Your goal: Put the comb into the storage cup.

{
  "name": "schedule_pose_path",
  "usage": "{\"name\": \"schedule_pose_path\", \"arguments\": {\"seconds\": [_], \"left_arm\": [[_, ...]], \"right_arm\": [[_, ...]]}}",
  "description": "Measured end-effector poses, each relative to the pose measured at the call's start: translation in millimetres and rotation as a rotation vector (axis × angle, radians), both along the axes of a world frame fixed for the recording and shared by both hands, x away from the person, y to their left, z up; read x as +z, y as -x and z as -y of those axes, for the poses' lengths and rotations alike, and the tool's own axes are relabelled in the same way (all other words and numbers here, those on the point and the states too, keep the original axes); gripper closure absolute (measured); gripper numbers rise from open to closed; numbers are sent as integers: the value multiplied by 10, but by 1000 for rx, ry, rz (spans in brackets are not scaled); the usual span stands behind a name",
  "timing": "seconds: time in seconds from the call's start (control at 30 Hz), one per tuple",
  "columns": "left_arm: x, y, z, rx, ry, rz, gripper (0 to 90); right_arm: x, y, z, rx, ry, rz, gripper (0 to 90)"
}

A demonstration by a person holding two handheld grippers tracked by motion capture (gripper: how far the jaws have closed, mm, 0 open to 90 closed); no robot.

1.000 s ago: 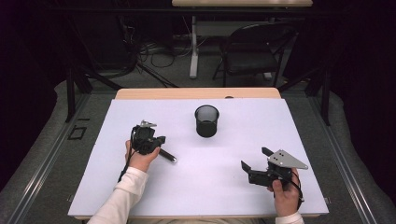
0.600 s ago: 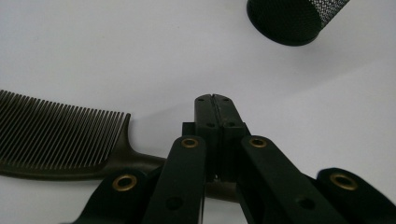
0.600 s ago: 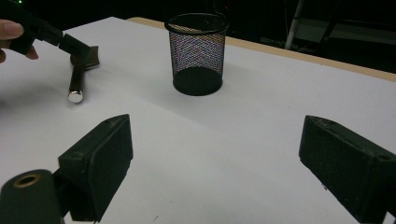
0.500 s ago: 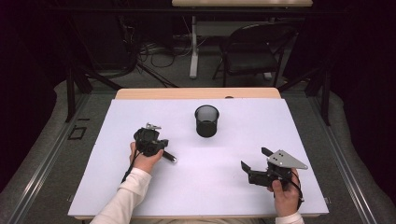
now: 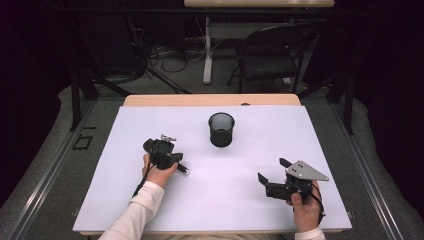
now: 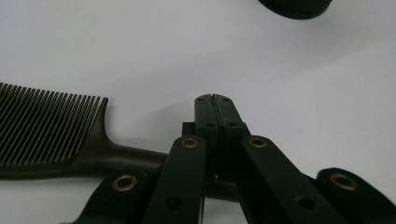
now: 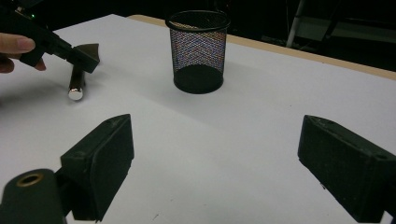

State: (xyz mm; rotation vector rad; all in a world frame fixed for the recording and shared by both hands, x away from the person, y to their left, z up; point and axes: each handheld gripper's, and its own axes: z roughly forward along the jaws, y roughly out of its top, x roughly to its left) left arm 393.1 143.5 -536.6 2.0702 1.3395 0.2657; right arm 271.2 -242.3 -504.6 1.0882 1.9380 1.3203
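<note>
No readable text, label, brand, number or sign appears anywhere.

You work at a white table (image 5: 320,150) with a wooden far edge, lit brightly while the room around you is dark. Beyond it, a black chair (image 5: 272,57) stands on grey carpet (image 5: 165,90) beside a white desk leg (image 5: 207,50), with cables (image 5: 155,52) tangled on the floor. Metal rails (image 5: 372,165) run along both sides of your table.
</note>
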Motion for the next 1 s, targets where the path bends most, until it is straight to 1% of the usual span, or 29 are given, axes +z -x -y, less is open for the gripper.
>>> {"name": "schedule_pose_path", "arguments": {"seconds": [0.47,0.53,0.63,0.7,0.87,1.0], "left_arm": [[-14,22,3,-11,-2,-11,900],[-22,22,7,-13,-4,-14,900],[-36,24,19,-24,-19,-19,900],[-45,28,29,-23,-18,-22,900],[-56,38,40,-31,-32,-26,900],[-65,50,48,-27,-35,-29,900]], "right_arm": [[-1,-1,2,2,-3,-8,111],[0,-1,4,4,4,-12,113],[-4,-4,0,3,3,-9,117],[-7,-6,-1,7,7,-12,127],[-8,-4,-4,7,8,-9,128],[-6,-4,-2,8,8,-13,131]]}}
